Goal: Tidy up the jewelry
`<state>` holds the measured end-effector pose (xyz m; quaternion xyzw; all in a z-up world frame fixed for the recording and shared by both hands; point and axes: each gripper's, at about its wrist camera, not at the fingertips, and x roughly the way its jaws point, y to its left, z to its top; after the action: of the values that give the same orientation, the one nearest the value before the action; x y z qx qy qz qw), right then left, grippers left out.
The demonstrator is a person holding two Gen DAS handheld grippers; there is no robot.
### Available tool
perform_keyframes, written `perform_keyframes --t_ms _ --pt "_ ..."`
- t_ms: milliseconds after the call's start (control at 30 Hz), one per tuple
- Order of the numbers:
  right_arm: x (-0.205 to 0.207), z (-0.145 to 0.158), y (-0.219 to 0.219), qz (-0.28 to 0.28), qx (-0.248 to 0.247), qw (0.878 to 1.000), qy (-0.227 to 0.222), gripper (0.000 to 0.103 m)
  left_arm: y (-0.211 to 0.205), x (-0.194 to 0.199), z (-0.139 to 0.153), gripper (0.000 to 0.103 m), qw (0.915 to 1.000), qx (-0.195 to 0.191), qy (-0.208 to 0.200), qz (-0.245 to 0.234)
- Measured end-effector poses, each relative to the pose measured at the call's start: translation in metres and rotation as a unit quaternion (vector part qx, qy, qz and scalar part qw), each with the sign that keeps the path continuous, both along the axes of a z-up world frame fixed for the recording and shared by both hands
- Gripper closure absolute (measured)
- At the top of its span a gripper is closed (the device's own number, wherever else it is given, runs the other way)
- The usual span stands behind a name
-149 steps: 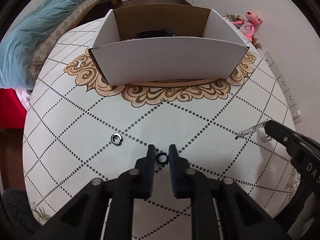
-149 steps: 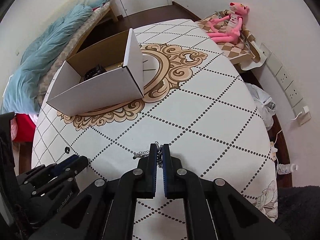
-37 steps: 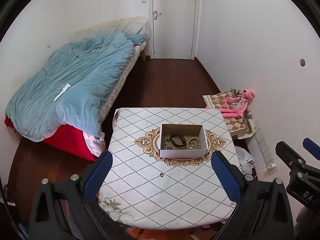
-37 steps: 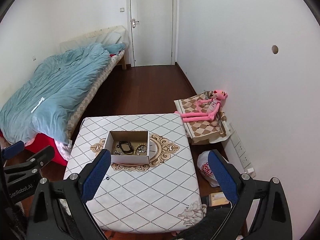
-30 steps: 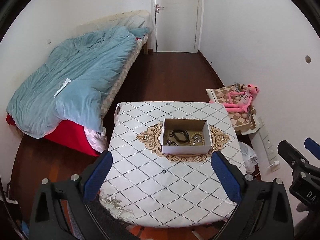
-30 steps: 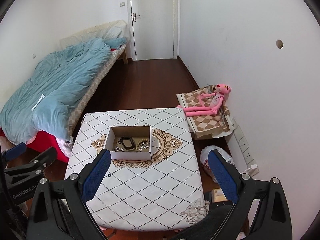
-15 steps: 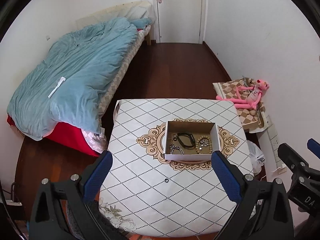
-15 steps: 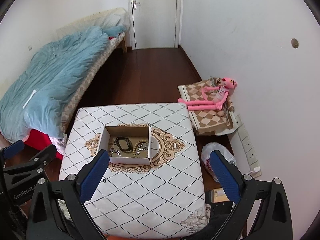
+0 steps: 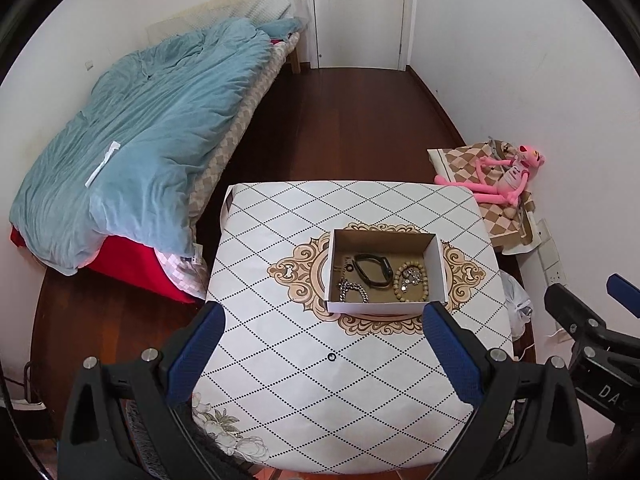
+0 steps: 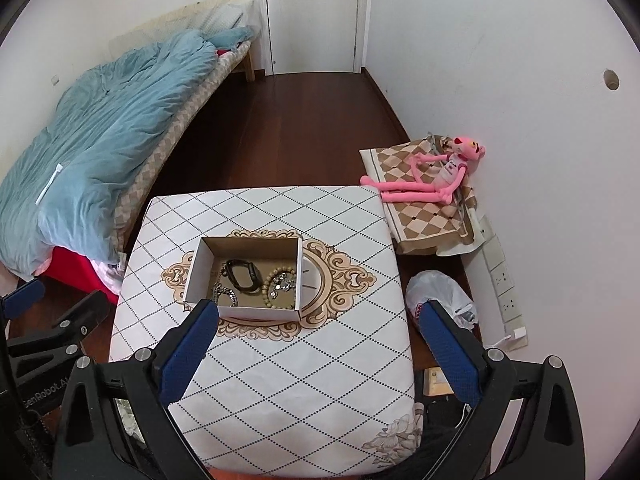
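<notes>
Dark wood floor runs from the white door (image 9: 358, 12) down to the table (image 9: 280, 400) below you, its white cloth crossed with dotted diamonds and a tan scroll medallion at the middle. Your cardboard box (image 9: 383, 305) sits on that medallion, open at the top. Inside it you can see a black band (image 9: 371, 271) near the centre, a beaded bracelet (image 9: 409, 281) to its right, and a silver chain (image 9: 352, 290) at the front left corner; a small ring (image 9: 349, 268) seems to lie just left of the band, though it is too small to be sure. One more small dark ring (image 9: 331, 356) lies on the cloth, in front of the box and well apart from it.

You hold your left gripper (image 9: 323, 354) high above the table, its blue-padded jaws spread wide with nothing between them. Your right gripper (image 10: 318, 354) hangs the same way, jaws wide apart and holding nothing.

To your left stands a bed under a blue duvet (image 9: 144, 132). To your right a pink plush toy (image 10: 434, 178) lies on a checked cushion (image 10: 424, 216) against the wall, with a plastic bag (image 10: 440, 294) on the floor near the table.
</notes>
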<state>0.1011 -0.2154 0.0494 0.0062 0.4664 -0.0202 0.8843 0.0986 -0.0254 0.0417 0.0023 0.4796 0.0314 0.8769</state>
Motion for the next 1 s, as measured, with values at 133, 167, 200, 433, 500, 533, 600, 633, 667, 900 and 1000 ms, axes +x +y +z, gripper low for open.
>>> perform_keyframes --t_ms 133,167,200,433,500,533,600,633,667,900,1000 --pt "0.0005 -0.0024 0.0013 0.003 0.000 1.000 0.004 0.001 0.0020 -0.0001 0.0000 0.003 1.0000 0.002 -0.003 0.001" --pt "0.0013 -0.0018 0.0018 0.003 0.001 1.000 0.005 0.001 0.0024 -0.0001 -0.0003 0.003 1.0000 0.004 -0.003 0.001" --pt "0.0014 -0.0023 0.0021 0.002 0.001 1.000 0.004 0.001 0.0029 0.0003 -0.0007 0.003 1.0000 0.003 -0.002 0.001" --pt "0.0016 -0.0022 0.0018 0.004 0.003 1.000 0.005 0.001 0.0048 0.0007 -0.0016 0.003 1.0000 0.005 0.000 0.003" --pt "0.0016 -0.0027 0.0016 0.004 0.001 1.000 0.006 0.001 0.0039 0.0006 -0.0014 0.003 1.0000 0.004 -0.001 0.002" --pt "0.0014 -0.0023 0.0011 0.004 0.003 1.000 0.006 0.001 0.0043 0.0005 -0.0017 0.003 1.0000 0.004 0.000 0.002" --pt "0.0015 -0.0026 0.0012 0.004 0.001 1.000 0.006 0.001 0.0047 -0.0005 -0.0022 0.003 1.0000 0.004 0.000 0.000" --pt "0.0016 -0.0024 0.0013 0.004 0.001 1.000 0.006 0.001 0.0045 -0.0003 -0.0021 0.003 1.0000 0.004 0.000 0.000" --pt "0.0017 -0.0027 0.0007 0.004 0.001 1.000 0.007 0.001 0.0046 -0.0004 -0.0021 0.003 1.0000 0.003 0.001 0.000" --pt "0.0020 -0.0024 0.0003 0.003 0.001 1.000 0.006 0.001 0.0043 -0.0020 -0.0027 0.003 1.0000 0.002 0.001 -0.003" --pt "0.0017 -0.0022 -0.0002 0.003 0.000 1.000 0.005 0.001 0.0044 -0.0017 -0.0024 0.003 1.0000 0.003 0.000 -0.004"
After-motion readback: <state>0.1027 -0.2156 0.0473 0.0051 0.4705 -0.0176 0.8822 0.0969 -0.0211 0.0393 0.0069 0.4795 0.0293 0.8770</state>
